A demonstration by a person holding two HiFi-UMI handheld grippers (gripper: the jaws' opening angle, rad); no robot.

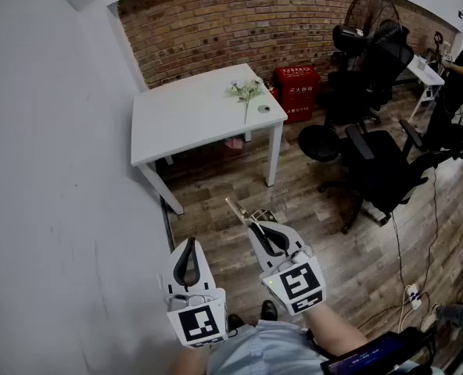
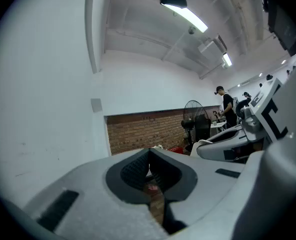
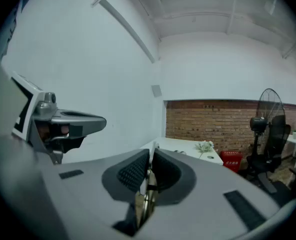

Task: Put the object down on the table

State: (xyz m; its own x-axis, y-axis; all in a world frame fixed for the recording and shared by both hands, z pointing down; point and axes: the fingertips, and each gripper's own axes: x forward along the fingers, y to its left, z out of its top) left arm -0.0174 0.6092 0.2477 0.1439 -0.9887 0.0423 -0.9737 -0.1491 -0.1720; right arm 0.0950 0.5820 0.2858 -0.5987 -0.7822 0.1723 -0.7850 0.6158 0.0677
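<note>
**Clamping a thin flat object [image 3: 146, 196]**

My right gripper [image 3: 149, 170] has its jaws almost together on it, and its pale tip pokes out past them. Just to the left, my left gripper [image 2: 149, 166] is closed on nothing. The white table [image 1: 192, 116] stands far ahead across the wooden floor [image 1: 310, 233].

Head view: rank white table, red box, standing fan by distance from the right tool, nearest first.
1. White table, just ahead of the right tool, left of centre.
2. Red box, behind the table's right end.
3. Standing fan, far back, right of the box.
</note>
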